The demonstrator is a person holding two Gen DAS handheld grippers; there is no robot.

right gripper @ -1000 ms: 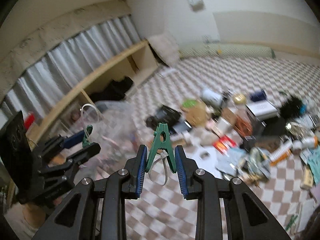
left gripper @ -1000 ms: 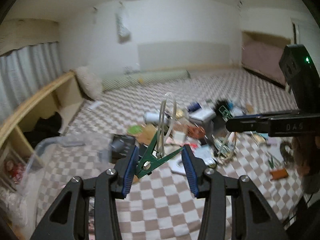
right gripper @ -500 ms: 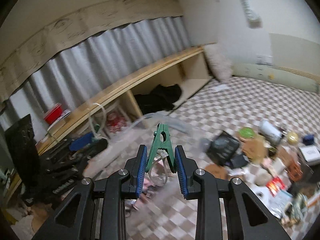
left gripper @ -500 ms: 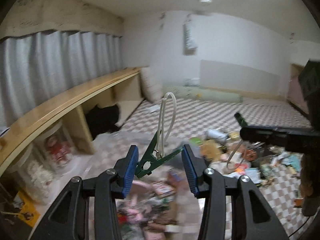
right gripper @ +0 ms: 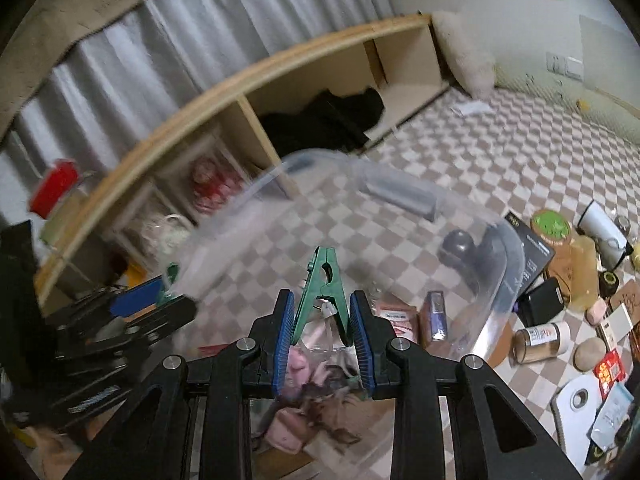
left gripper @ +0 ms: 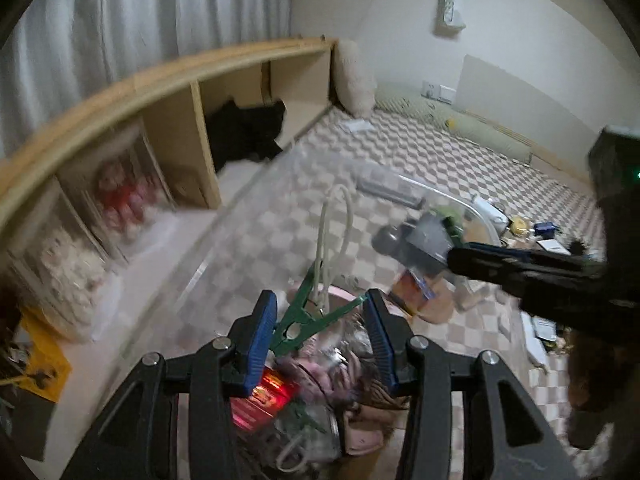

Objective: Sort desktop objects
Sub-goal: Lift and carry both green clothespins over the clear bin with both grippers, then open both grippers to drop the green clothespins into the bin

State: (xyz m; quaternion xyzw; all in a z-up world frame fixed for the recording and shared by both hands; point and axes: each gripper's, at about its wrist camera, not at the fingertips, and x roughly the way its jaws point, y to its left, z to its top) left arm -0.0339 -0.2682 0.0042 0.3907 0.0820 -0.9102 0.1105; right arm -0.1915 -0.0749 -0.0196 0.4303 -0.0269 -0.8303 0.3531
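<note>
My left gripper [left gripper: 318, 326] is shut on a green clothes peg [left gripper: 310, 316] with a white cord loop [left gripper: 334, 236] rising from it. In the right wrist view, my right gripper [right gripper: 322, 328] is shut on a second green clothes peg [right gripper: 322, 288] whose tip points up. Both hang over a clear plastic bin [right gripper: 460, 208] that holds pink items, a red packet [left gripper: 260, 396] and small boxes. The right gripper appears in the left wrist view as a black bar [left gripper: 540, 272] at the right. The left gripper [right gripper: 132, 308] shows at the left of the right wrist view.
A long wooden shelf [right gripper: 248, 92] runs along the curtain, with a black garment [right gripper: 328, 120] and jars inside. Loose clutter lies on the checkered floor at the right: a white cup [right gripper: 604, 228], a spice jar [right gripper: 540, 340], a black box [right gripper: 532, 248], packets.
Both grippers swung left from the clutter pile toward the shelf and sank a little, each keeping its peg. The clear bin now lies right beneath them.
</note>
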